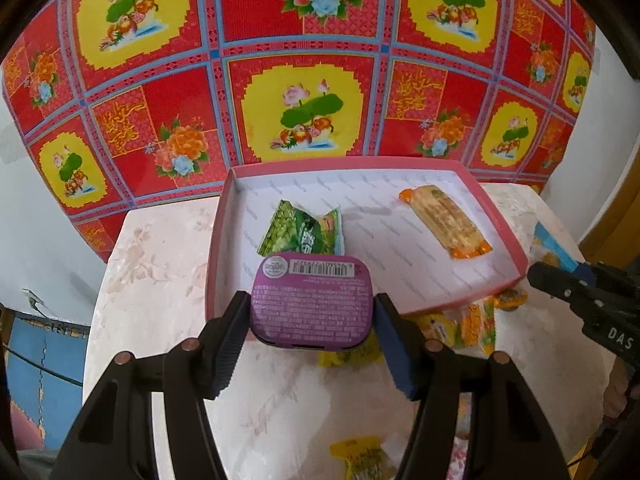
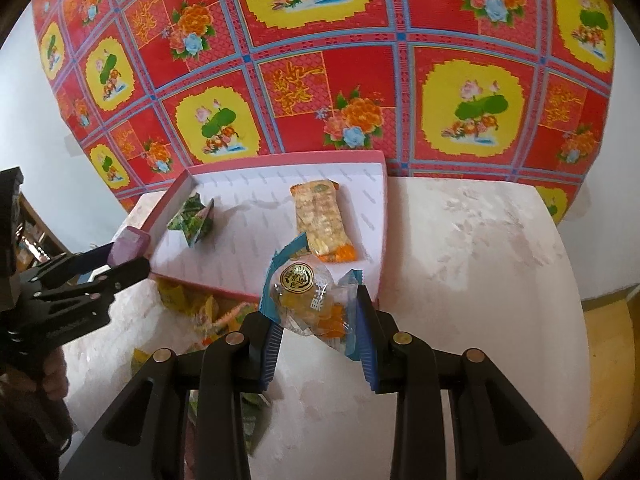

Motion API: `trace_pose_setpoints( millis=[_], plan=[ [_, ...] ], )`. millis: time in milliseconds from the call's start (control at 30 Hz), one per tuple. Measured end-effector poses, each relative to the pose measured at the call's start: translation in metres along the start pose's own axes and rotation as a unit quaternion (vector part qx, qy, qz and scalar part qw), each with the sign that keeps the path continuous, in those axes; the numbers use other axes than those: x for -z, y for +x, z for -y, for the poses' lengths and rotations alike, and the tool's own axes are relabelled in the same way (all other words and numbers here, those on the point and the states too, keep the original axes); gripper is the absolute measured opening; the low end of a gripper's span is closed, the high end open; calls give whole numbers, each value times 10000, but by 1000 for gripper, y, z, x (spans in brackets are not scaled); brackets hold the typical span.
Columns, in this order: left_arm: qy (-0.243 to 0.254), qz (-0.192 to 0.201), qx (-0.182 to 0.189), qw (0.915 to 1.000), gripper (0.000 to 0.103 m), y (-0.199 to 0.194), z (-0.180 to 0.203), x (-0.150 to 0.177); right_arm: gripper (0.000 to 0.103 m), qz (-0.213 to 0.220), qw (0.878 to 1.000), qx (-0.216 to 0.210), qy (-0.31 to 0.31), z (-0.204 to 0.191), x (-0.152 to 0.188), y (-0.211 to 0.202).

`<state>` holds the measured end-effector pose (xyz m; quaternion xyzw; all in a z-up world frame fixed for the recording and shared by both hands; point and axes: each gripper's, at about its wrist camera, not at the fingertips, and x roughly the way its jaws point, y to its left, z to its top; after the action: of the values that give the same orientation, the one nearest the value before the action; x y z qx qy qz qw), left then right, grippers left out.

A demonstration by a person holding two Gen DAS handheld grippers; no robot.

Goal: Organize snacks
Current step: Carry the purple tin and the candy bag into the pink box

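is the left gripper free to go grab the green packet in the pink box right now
Probably not yet. The left gripper is shut on the purple tin, so its jaws are taken. The path itself looks clear: the green packet lies uncovered in the pink box, just beyond the tin.

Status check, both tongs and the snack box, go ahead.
Left tongs shut on purple tin. Right tongs shut on clear blue-edged snack packet. Pink box ahead, two snacks inside, path unobstructed.
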<state>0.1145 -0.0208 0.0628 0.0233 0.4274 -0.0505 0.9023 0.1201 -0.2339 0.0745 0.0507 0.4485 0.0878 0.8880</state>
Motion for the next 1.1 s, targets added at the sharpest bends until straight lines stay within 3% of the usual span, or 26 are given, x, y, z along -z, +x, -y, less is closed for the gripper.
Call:
trace_pose_setpoints(
  millis=[167, 467, 767, 1100],
  plan=[
    [-1, -123, -78, 9999, 65, 17, -1, -5, 34, -65, 10000, -55, -8, -3, -9, 11],
    [-140, -359, 120, 9992, 65, 40, -2, -10, 34, -185, 9997, -115, -61, -8, -19, 32],
    [15, -350, -99, 9993, 65, 58, 0, -14, 34, -287, 9995, -72, -124, -12, -22, 52],
    [37, -385, -99, 9992, 65, 75, 2, -20, 34, -300, 9995, 73, -109, -7, -30, 67]
  ],
)
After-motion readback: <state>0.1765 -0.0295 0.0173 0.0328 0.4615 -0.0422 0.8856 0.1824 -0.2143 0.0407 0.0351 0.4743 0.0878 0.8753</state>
